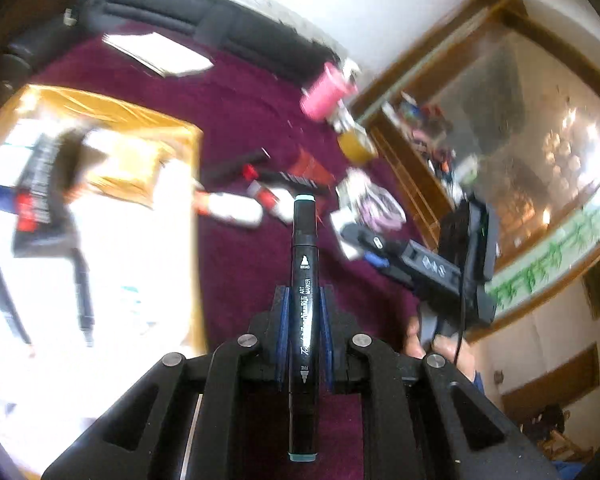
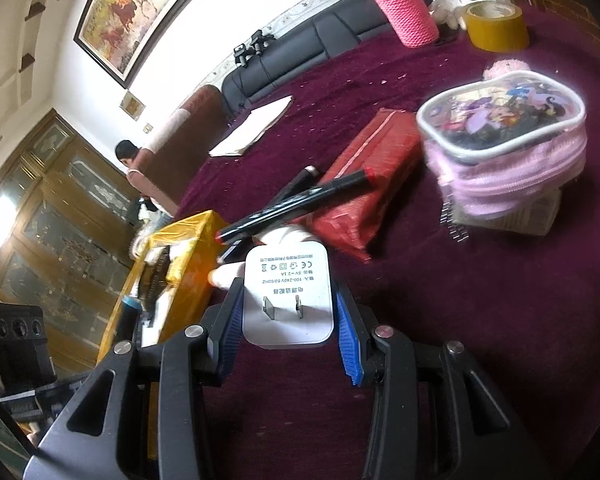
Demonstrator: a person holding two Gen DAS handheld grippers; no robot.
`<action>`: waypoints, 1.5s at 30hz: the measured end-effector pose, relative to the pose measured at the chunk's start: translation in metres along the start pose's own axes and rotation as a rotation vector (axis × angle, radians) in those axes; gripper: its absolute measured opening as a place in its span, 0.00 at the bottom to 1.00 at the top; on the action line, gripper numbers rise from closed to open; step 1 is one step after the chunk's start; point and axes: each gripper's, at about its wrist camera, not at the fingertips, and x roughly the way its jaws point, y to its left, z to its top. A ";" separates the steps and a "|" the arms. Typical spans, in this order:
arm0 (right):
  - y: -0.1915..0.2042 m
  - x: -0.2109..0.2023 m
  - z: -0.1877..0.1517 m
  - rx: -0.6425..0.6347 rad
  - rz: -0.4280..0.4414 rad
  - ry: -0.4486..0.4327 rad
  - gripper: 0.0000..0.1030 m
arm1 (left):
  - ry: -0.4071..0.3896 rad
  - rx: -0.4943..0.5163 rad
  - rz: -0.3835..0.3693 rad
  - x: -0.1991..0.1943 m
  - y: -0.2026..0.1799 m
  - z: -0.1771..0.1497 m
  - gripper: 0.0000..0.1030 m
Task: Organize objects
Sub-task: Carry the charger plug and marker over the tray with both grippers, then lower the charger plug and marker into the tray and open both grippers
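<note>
Left gripper (image 1: 303, 312): clamped tight on a black art marker with teal end caps (image 1: 303, 280), gripped mid-barrel, lifted above the maroon plush cloth (image 1: 244, 264).
Right gripper (image 2: 288, 312): blue pads closed against the flat sides of a white square plug-in power adapter (image 2: 286, 292), prongs facing the camera.
Marker position: ran from 6 to 12 o'clock between the jaws, both ends overhanging.
Adapter position: dead centre between the pads, gold-yellow box (image 2: 188, 256) at 9 o'clock.
Risk, marker: the long overhang could have let it pivot or snag the box wall.
Risk, adapter: its smooth sides could have slipped.
</note>
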 end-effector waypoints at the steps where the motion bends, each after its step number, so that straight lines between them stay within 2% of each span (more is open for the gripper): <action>1: 0.006 0.000 -0.002 -0.004 0.011 0.002 0.39 | -0.019 -0.009 0.005 -0.010 0.008 0.003 0.11; 4: 0.033 0.002 -0.012 -0.026 0.065 0.019 0.39 | -0.080 -0.039 0.049 -0.035 0.032 0.009 0.11; 9: 0.089 0.019 -0.033 -0.084 0.175 0.101 0.39 | -0.169 -0.110 0.140 -0.068 0.080 0.009 0.11; 15: 0.145 0.047 -0.059 -0.198 0.226 0.200 0.39 | -0.178 -0.179 0.191 -0.064 0.116 0.005 0.12; 21: 0.175 0.084 -0.094 -0.269 0.214 0.308 0.39 | -0.154 -0.227 0.196 -0.046 0.130 0.001 0.11; 23: 0.181 0.090 -0.101 -0.298 0.200 0.319 0.39 | -0.150 -0.238 0.190 -0.042 0.130 0.000 0.11; 29: 0.190 0.100 -0.109 -0.403 0.094 0.287 0.39 | -0.136 -0.261 0.212 -0.032 0.132 -0.005 0.11; 40: 0.201 0.101 -0.119 -0.504 0.048 0.277 0.39 | -0.128 -0.228 0.284 -0.028 0.125 -0.013 0.11; 45: 0.204 0.101 -0.122 -0.534 0.035 0.285 0.40 | -0.123 -0.225 0.284 -0.031 0.123 -0.014 0.11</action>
